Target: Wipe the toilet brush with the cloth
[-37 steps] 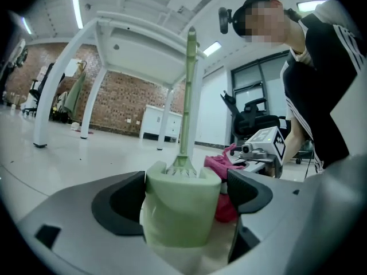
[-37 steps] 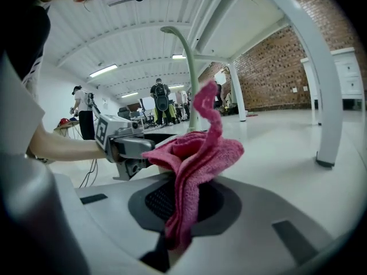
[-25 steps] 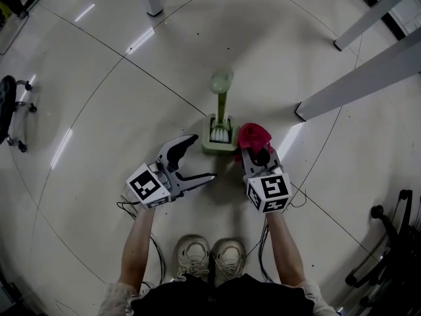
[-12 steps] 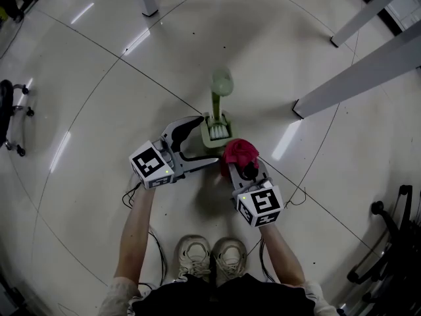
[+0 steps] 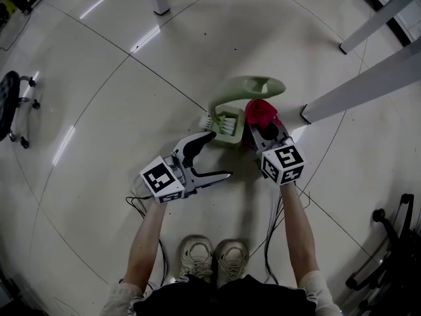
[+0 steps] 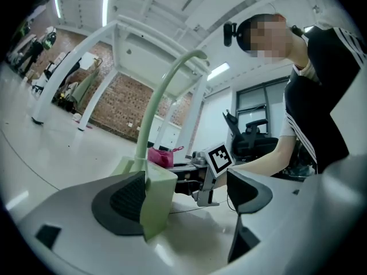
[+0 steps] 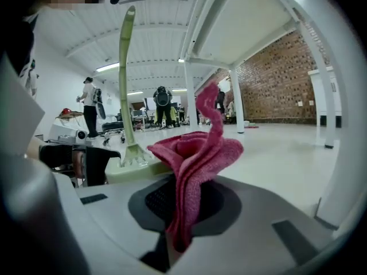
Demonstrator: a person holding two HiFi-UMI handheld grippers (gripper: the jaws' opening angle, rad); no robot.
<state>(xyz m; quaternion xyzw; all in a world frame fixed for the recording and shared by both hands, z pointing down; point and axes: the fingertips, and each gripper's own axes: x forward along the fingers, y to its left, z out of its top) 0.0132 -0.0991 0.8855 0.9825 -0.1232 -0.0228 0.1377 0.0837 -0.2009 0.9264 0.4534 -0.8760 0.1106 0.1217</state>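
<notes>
Left tool [image 5: 220,155]: jaws wide apart, clamped on nothing. Noted one corner of the pale green brush holder [image 5: 225,125] between those jaws, lying against one dark pad, well clear of the other pad.

Right tool [image 5: 263,128]: jaws closed tight on a red-pink cloth [image 5: 260,110], with fabric bunched and standing out past the tips. Cloth observed just beside the holder, across it from the open jaws; contact with holder not confirmed.

Toilet brush [image 5: 253,84] seated in the holder, white bristles showing at the holder's rim, curved pale green handle rising from the holder and arching over toward the cloth.

Holder resting on glossy tiled floor [image 5: 118,78]. Person's shoes [image 5: 214,259] also on the floor, well apart from the holder, on the person's side of it.
</notes>
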